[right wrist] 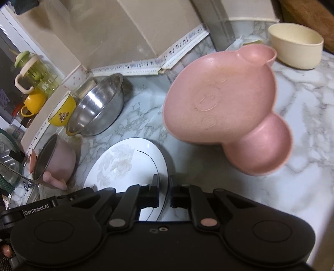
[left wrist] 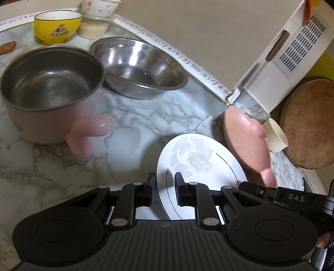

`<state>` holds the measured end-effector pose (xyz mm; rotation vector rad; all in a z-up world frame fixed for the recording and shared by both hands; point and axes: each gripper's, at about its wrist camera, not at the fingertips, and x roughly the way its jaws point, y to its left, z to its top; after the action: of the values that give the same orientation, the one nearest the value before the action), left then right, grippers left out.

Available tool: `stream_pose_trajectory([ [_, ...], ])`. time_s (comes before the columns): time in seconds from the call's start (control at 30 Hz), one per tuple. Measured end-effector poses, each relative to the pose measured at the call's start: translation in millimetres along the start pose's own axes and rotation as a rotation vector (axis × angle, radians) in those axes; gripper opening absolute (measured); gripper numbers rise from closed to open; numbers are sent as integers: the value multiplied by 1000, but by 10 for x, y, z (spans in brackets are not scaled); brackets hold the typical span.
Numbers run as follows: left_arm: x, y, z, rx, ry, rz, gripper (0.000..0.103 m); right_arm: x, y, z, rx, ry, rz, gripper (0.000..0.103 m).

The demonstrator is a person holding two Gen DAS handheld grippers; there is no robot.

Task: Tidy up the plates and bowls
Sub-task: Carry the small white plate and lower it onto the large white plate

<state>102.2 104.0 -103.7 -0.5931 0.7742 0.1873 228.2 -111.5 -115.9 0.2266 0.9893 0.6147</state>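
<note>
left wrist view: left gripper (left wrist: 165,181) nipped on the white floral plate (left wrist: 198,160) at lower centre; right wrist view: right gripper (right wrist: 163,183) clamps that plate's rim; pink dish (right wrist: 225,104) upper right.

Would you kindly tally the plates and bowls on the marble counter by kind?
Plates: 2 (white plate, pink plate)
Bowls: 5 (pink handled bowl, steel bowl, yellow bowl, floral bowl, cream bowl)
Total: 7
</note>
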Motion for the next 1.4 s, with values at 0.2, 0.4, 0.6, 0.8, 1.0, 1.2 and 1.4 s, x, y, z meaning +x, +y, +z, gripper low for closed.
stream_pose_trajectory([
  [0.2, -45, -270, 17, 50, 9, -50, 18, -328, -109, -39, 55, -52, -8, 9],
  [0.4, -30, -706, -19, 140, 34, -133, 18, -817, -316, -122, 127, -130, -51, 8],
  [0.6, 68, -1232, -146, 244, 87, -230, 18, -1362, -584, -345, 204, -217, -129, 8],
  [0.8, 210, -1784, -368, 374, 145, -323, 18, -1832, -886, -619, 292, -302, -216, 8],
  [1.0, 363, -2222, -641, 475, 206, -380, 18, -2178, -1205, -949, 390, -359, -288, 8],
  [1.2, 495, -2483, -904, 549, 260, -395, 18, -2321, -1482, -1217, 475, -379, -339, 8],
  [1.4, 623, -2638, -1066, 598, 289, -386, 18, -2350, -1670, -1345, 510, -374, -360, 8],
])
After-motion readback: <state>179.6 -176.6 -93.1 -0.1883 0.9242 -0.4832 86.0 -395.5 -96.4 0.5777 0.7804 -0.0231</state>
